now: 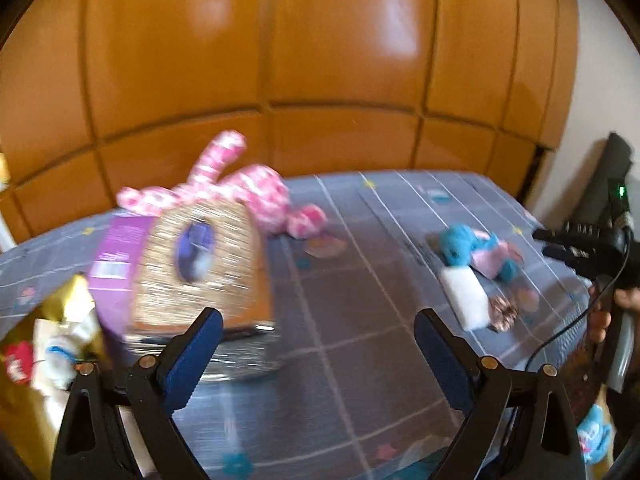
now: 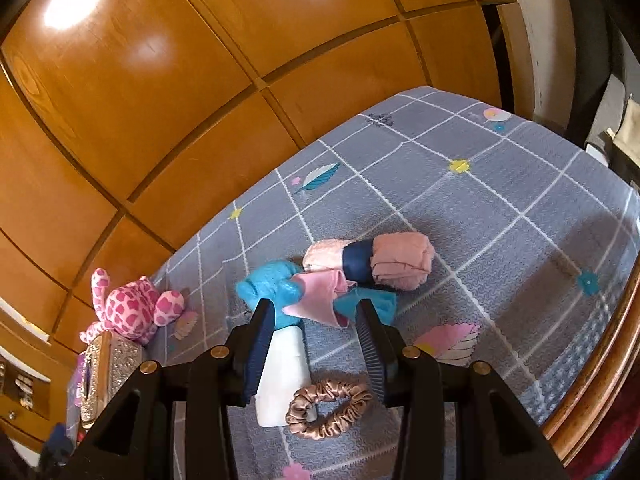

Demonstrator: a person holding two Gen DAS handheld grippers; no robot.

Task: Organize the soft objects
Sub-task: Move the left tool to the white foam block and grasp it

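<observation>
A pink spotted plush toy lies at the back of the grey checked tablecloth, behind a glittery tissue box; both also show in the right wrist view, plush and box. A blue plush with pink cloth, a white sponge block, a bronze satin scrunchie and a rolled pink and navy cloth lie together. My right gripper is open just above the blue plush and the sponge. My left gripper is open and empty, right of the tissue box.
Glossy wooden panels rise behind the table. Gold wrapped items sit at the left edge. The table's wooden rim curves at the right. The same small pile shows at the right of the left wrist view.
</observation>
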